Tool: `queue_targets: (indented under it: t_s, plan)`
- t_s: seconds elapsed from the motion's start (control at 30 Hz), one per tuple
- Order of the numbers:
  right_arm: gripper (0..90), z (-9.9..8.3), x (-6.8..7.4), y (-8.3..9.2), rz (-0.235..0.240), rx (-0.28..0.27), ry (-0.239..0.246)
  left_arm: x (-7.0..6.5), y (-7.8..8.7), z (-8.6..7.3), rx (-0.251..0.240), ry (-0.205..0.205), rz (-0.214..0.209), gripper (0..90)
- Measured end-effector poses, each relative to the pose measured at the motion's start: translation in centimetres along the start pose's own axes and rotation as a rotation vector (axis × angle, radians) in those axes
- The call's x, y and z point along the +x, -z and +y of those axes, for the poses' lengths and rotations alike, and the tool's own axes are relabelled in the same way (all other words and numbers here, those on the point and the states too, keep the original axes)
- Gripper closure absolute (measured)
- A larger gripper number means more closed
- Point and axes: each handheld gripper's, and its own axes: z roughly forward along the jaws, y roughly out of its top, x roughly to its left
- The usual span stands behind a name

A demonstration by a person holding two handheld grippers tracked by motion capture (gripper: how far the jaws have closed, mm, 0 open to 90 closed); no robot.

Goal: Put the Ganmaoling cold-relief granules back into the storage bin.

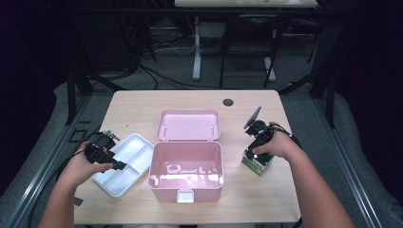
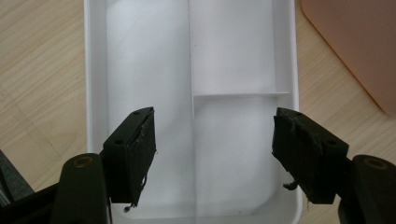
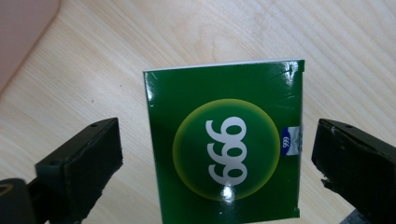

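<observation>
Green glossy cardboard box (image 3: 226,144), printed with a yellow disc and white "999": it lay flat on the pale wooden table (image 1: 247,199), to the right of the open pink plastic storage case (image 1: 186,165) and apart from it. The right gripper (image 3: 215,158) hung directly over the box, jaws spread wide to either side, neither pad touching the cardboard.

White plastic divided tray (image 2: 196,56), three compartments, empty: it sat left of the pink case, close beside its wall. The left gripper (image 2: 212,154) hovered above the tray's near end, jaws parted and holding nothing, straddling the long centre partition.

Risks, as judged:
- The box's glossy faces looked slippery; a shallow or off-centre pinch could let it twist or drop on lifting.
- The box sat askew between the jaws, so one pad might meet a corner first and push it across the table.
- A hard squeeze could crush the thin cardboard.
- The tray looked light; a jaw catching its rim or partition could tip it or knock it into the case.
</observation>
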Motion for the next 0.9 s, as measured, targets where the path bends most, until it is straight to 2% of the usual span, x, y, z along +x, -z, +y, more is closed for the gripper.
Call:
queue_targets:
  t_s: [0.07,0.1,0.4,0.67,0.73,0.77,0.9]
  plan:
    - [1.1,0.0,-0.2,-0.4,-0.003,0.014,0.006,0.0,0.0,0.0,0.001,-0.001,0.001,30.6]
    - [1.1,0.0,-0.4,-0.6,0.001,0.040,0.012,0.0,0.0,0.0,0.003,-0.001,0.001,30.6]
    - [3.1,-0.1,-0.6,-1.3,0.015,0.043,0.025,-0.1,-0.2,0.1,0.005,-0.006,0.002,30.6]
    - [11.3,-0.3,-0.8,-1.4,0.040,0.056,0.027,-0.1,0.0,0.1,-0.002,-0.002,0.005,30.6]
    - [12.0,-0.3,-0.8,-1.4,0.035,0.055,0.043,-0.1,0.0,0.1,-0.002,-0.004,0.004,30.6]
    - [12.3,-0.3,-0.8,-1.3,0.036,0.072,0.044,-0.1,0.0,0.1,-0.002,-0.005,0.004,30.6]
    - [12.9,-0.3,-0.8,-1.3,0.035,0.083,0.049,-0.2,0.0,0.1,-0.001,-0.005,0.004,30.6]
